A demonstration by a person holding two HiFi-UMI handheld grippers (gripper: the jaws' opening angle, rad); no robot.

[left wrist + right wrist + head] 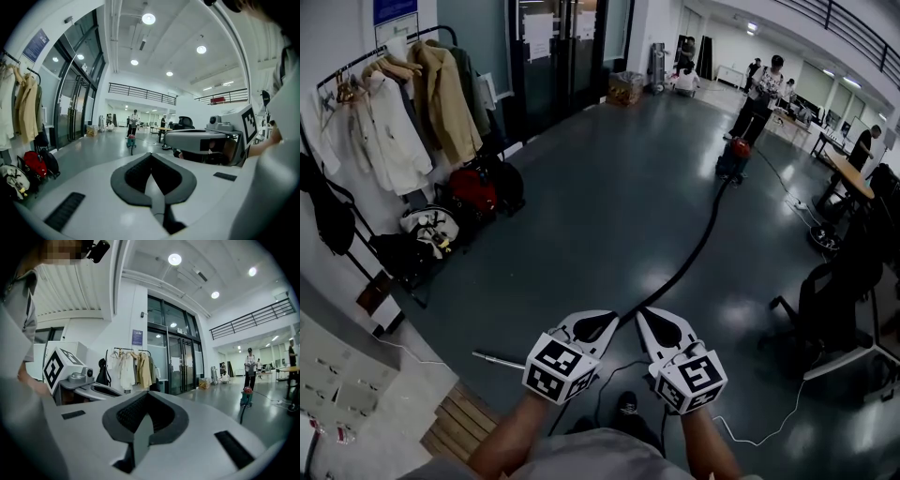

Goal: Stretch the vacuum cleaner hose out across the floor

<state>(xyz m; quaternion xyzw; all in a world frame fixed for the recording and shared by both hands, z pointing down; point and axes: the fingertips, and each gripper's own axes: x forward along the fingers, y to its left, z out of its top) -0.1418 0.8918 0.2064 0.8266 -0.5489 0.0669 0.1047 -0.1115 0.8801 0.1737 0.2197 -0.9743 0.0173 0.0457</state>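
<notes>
Hose (698,246) stretched far ahead of fingertips, toward vacuum cleaner (733,159). Left gripper (607,322), right gripper (644,316): fingers pressed together, gripping nothing; hose running in between the pair.

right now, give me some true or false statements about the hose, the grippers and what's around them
1. The long black hose runs over the dark glossy floor to the red and teal vacuum cleaner. True.
2. The left gripper and right gripper both have their fingers spread wide. False: both pairs are together.
3. The rack of pale hanging coats is on the person's right. False: it is on the left.
4. A standing person is just beyond the vacuum cleaner. True.
</notes>
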